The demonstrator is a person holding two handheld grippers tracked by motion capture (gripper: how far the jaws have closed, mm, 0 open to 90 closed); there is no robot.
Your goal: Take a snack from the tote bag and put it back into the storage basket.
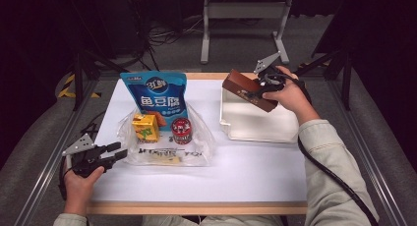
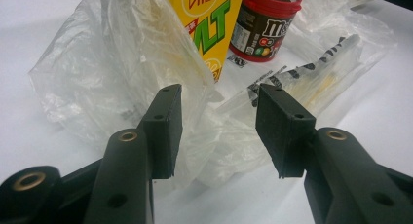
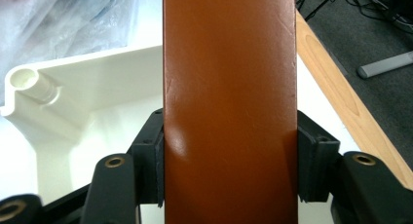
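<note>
brown box (image 1: 248, 91) clamped in my right gripper (image 1: 259, 91) over white tray (image 1: 255, 132) for drop-in; left gripper (image 1: 118, 155) gaping, empty (near plastic bag (image 1: 196, 147))

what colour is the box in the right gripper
Glossy reddish-brown box, clearest in the right gripper view.

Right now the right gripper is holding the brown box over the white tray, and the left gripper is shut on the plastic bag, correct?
Not quite. The left gripper is open: the left gripper view shows its jaws apart, with the plastic bag ahead and not pinched. The rest holds: the right gripper grips the brown box over the white tray.
</note>
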